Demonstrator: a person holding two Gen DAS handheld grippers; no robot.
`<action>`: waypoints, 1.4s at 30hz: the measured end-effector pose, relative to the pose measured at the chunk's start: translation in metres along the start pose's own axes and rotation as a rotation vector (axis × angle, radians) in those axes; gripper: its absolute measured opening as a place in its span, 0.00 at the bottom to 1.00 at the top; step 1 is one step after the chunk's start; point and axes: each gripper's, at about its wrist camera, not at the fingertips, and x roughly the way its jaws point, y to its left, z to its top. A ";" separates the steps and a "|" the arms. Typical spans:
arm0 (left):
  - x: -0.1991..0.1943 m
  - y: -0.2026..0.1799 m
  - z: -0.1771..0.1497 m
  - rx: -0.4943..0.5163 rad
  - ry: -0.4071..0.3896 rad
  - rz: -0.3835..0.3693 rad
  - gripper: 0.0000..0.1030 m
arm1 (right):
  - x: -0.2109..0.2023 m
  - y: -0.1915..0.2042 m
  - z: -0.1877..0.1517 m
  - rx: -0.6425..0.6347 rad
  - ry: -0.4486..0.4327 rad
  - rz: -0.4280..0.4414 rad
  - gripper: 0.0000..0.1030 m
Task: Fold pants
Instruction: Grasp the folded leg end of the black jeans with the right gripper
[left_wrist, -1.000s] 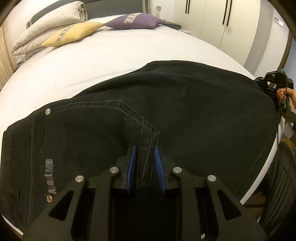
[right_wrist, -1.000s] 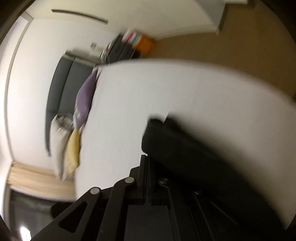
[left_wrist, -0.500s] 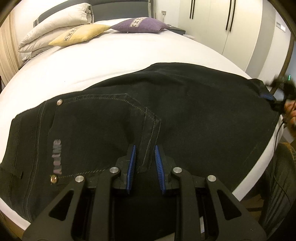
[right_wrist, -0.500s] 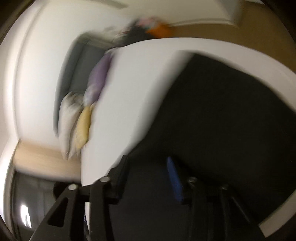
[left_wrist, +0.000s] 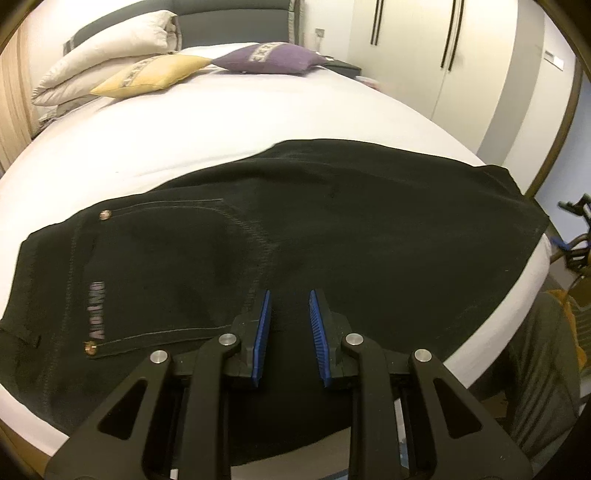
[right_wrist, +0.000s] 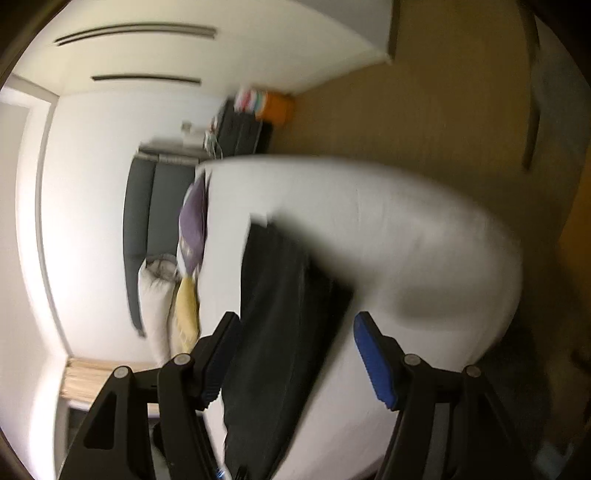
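The black denim pants (left_wrist: 332, 236) lie flat and folded lengthwise across the near edge of the white bed (left_wrist: 184, 140), back pocket with pale stitching and rivets facing up, far from the pillows at the headboard.

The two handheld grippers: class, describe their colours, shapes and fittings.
The left gripper has a black angular frame with triangular cut-outs, round silver bolts, and ribbed blue pads lining both fingers. The right gripper matches it: the same black cut-out frame and silver bolts, with a blue pad showing on one finger. No cables or sleeves are visible.
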 end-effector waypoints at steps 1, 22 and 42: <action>-0.001 -0.003 0.001 0.001 -0.002 -0.006 0.21 | 0.016 0.002 -0.018 0.018 0.016 -0.013 0.65; 0.002 -0.022 0.008 -0.015 0.015 -0.098 0.21 | 0.057 -0.013 -0.004 0.141 0.026 0.150 0.62; 0.015 -0.035 0.013 0.006 0.058 -0.138 0.21 | 0.059 -0.041 -0.013 0.248 0.000 0.410 0.22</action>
